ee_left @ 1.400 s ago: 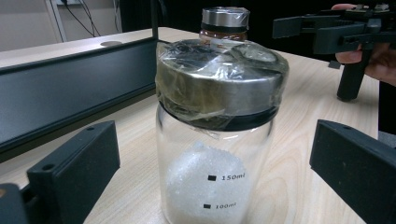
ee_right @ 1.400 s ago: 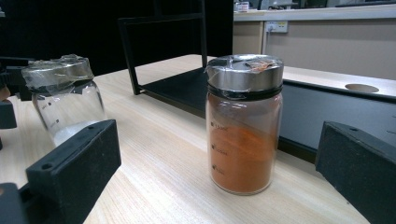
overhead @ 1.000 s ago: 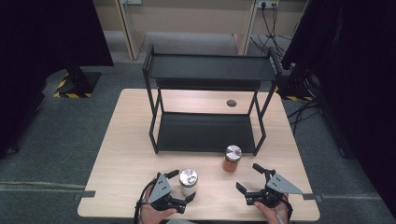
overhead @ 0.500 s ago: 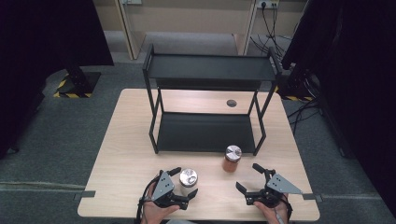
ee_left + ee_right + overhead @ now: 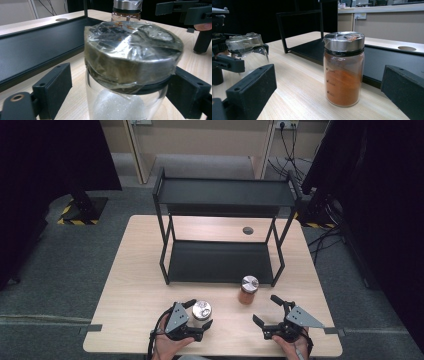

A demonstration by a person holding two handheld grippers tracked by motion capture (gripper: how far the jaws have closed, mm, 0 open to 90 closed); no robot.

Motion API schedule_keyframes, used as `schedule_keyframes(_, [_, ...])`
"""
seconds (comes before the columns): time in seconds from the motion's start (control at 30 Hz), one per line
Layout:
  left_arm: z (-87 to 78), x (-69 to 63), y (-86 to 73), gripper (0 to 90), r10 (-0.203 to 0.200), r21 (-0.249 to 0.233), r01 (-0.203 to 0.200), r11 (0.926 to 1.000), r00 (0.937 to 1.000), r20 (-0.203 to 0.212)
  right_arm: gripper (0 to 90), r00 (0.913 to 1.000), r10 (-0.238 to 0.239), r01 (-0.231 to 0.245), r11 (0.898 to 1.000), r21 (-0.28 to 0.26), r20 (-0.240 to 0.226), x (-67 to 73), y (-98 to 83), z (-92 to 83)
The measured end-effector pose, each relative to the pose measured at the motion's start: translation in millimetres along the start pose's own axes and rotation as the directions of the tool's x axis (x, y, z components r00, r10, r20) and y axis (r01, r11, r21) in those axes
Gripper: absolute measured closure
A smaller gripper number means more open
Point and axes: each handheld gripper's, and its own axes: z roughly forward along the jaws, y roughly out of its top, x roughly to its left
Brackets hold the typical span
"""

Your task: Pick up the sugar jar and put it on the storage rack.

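- The left gripper is sitting near the front edge of the table, left of the middle, with the person's left hand coming in over that edge.
- Its jaws have just been closing, and a glass jar of white powder is standing between them; in the left gripper view one jaw is touching the jar just under its lid, while the other jaw is standing clear of the glass with a gap showing, so the grip is not yet complete.
- That jar's metal lid is wearing a crinkled film of clear plastic.
- The right gripper is resting near the front right corner of the table, held by the right hand, and its jaws are standing wide with nothing between the pads.
- A second jar, filled with orange powder, is standing upright on the table ahead of the right gripper, apart from it; in the right gripper view this orange jar is sitting beyond the two jaws, not between them.
- The orange jar is standing just in front of the black shelf rack, near the rack's front right leg.
- The rack is occupying the middle and back of the table, with a lower shelf and an upper shelf.
- A small round hole is showing in the tabletop behind the rack's lower shelf, toward the back edge.
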Motion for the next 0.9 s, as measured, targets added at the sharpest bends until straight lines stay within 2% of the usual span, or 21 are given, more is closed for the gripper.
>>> schedule_keyframes(0.13, [1.3, 0.1, 2.7, 17.4, 0.002, 0.008, -0.002, 1.0000, 1.0000, 0.003, 0.3, 1.0000, 0.001, -0.001, 1.000, -0.001, -0.002, -0.3, -0.1, 0.0])
schedule_keyframes(0.23, [4.6, 2.7, 5.6, 24.3, -0.004, 0.015, 0.004, 0.9999, 0.9997, 0.024, 0.4, 1.0000, 0.001, -0.001, 1.000, 0.000, -0.002, -0.4, -0.1, -0.1])
schedule_keyframes(0.33, [5.5, -0.8, 6.7, 30.3, 0.012, 0.022, -0.013, 0.9997, 0.9997, 0.019, 0.3, 1.0000, 0.002, -0.002, 1.000, -0.001, -0.002, -0.6, -0.1, -0.4])
schedule_keyframes(0.77, [3.4, -7.0, 9.8, 31.1, 0.034, 0.030, -0.034, 0.9990, 0.9993, -0.012, 0.4, 1.0000, 0.001, -0.001, 1.000, -0.002, -0.007, -0.8, -0.3, -0.3])
schedule_keyframes(0.9, [0.6, -3.8, 11.5, 31.1, 0.014, 0.019, -0.013, 0.9997, 0.9999, -0.007, 0.3, 1.0000, 0.001, -0.001, 1.000, -0.002, -0.008, -1.0, -0.3, -0.4])
